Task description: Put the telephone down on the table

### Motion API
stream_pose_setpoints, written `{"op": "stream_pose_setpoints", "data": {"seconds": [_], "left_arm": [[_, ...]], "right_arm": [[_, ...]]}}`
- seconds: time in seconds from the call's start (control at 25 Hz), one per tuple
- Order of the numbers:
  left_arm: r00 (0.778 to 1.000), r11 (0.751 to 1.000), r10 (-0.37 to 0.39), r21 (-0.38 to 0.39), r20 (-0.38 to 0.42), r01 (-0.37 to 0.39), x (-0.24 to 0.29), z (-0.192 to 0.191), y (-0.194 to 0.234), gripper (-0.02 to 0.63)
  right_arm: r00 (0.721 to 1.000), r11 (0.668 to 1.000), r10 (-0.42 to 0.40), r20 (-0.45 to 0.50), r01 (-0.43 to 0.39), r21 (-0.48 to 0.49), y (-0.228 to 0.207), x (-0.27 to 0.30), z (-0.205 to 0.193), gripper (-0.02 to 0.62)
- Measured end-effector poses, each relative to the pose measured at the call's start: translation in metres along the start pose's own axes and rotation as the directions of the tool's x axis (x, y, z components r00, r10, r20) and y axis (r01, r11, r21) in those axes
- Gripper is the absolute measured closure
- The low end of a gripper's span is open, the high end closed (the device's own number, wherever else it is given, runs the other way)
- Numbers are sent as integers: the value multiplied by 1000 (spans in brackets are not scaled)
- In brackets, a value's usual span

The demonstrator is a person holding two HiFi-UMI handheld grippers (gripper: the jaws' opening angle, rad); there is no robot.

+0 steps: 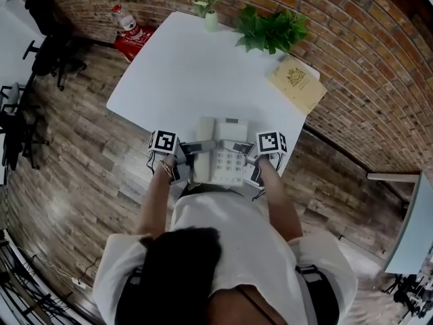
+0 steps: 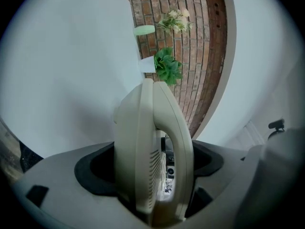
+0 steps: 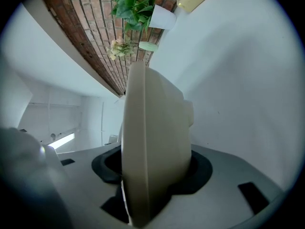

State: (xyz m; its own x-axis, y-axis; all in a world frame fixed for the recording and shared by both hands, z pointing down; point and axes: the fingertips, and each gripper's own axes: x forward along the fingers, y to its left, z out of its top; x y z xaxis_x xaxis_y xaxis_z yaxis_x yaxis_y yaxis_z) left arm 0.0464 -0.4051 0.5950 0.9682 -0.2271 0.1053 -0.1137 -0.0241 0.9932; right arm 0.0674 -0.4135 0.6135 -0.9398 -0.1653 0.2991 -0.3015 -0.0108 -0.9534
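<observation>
A beige telephone (image 1: 222, 151) with a keypad and its handset on the left sits at the near edge of the white table (image 1: 183, 73), held from both sides. My left gripper (image 1: 190, 149) is shut on its handset side, and my right gripper (image 1: 245, 152) is shut on its opposite side. In the left gripper view the telephone (image 2: 152, 147) fills the gap between the jaws edge-on. The right gripper view shows the telephone (image 3: 152, 142) the same way, with both pads against it. I cannot tell whether it rests on the tabletop or hangs just above it.
At the table's far edge stand a vase of pale flowers (image 1: 211, 20) and a leafy green plant (image 1: 270, 29). A tan booklet (image 1: 296, 83) lies at the right corner. A red bag with a bottle (image 1: 134, 39) and office chairs (image 1: 51, 39) are on the wooden floor at left.
</observation>
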Motion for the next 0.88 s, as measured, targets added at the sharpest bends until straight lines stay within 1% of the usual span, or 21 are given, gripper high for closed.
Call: {"op": "stream_pose_setpoints", "data": {"seconds": [0.08, 0.16, 0.28, 0.36, 0.48, 0.56, 0.76, 0.88], "left_arm": [[1000, 1000, -5, 8, 0, 5, -2, 8, -1, 147], [1000, 1000, 11, 6, -4, -11, -6, 17, 4, 147], [999, 999, 40, -8, -22, -40, -12, 32, 13, 147], [998, 999, 47, -4, -34, -47, -13, 42, 15, 147], [997, 998, 59, -21, -41, -60, -14, 59, 20, 147], [997, 998, 60, -18, -47, -61, -12, 69, 23, 147], [996, 996, 73, -43, -44, -75, -10, 86, 36, 147], [996, 996, 74, -41, -46, -76, -7, 92, 41, 147]], "right_arm": [[1000, 1000, -7, 6, 7, -7, 0, 6, 7, 342], [1000, 1000, -19, 11, 19, -10, -2, 15, 14, 340], [999, 999, -32, 25, 32, 16, -5, 27, 25, 327], [998, 999, -47, 44, 46, 19, -7, 32, 33, 321], [995, 997, -72, 64, 71, 20, -11, 39, 50, 310], [993, 995, -94, 76, 92, 22, -14, 42, 59, 304], [982, 985, -170, 88, 169, 19, -27, 47, 76, 277], [977, 981, -196, 85, 195, 18, -32, 48, 81, 272]]}}
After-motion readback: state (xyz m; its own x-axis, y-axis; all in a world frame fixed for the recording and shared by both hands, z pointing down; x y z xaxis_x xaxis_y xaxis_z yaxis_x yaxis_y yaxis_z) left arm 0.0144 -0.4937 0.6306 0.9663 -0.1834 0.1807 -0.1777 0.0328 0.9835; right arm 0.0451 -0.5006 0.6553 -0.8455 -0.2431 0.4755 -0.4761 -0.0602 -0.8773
